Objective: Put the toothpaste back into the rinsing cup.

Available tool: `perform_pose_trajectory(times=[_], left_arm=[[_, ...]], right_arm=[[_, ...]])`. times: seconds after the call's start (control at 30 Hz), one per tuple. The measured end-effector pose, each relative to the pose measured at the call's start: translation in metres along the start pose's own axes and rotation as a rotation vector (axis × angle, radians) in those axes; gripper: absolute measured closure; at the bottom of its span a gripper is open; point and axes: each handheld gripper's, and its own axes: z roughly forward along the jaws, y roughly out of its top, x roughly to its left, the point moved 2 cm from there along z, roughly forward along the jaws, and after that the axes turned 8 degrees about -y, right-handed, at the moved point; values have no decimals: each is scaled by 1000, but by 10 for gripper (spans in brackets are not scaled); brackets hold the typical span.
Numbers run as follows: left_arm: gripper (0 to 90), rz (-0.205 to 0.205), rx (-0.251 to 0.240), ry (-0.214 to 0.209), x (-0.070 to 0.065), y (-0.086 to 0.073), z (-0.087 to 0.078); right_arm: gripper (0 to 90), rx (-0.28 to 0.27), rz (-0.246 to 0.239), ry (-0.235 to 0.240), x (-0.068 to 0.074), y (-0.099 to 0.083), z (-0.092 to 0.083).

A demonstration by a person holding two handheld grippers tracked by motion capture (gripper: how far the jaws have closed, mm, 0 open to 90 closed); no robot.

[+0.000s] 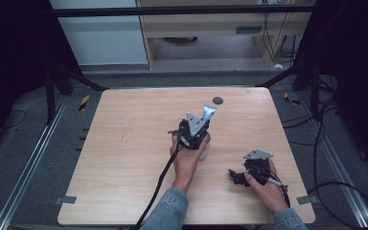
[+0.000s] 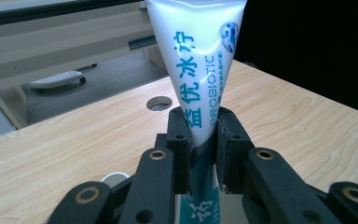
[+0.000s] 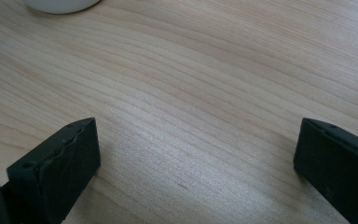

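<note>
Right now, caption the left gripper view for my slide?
Left gripper pinches a white toothpaste tube above the wooden table.

Both forearms wear blue denim sleeves (image 1: 170, 208); each black gripper carries a grey three-cornered plate (image 1: 257, 154), brass-ringed screws (image 2: 157, 155) at its links, and a trailing black cable (image 1: 159, 184)

The high view looks forward and down on the whole table (image 1: 124, 143), while both gripper views skim that tabletop closely, the left toward its twelve-o'clock edge.
</note>
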Motion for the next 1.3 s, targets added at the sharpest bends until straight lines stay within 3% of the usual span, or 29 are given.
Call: perform_pose_trajectory(times=[0.57,1.3], left_arm=[[775,-5,-6,4,0,-6,3],[774,-3,-15,44,-3,-13,4]], right_arm=[[6,-1,-1,0,0,0,0],[6,0,0,0,0,0,0]])
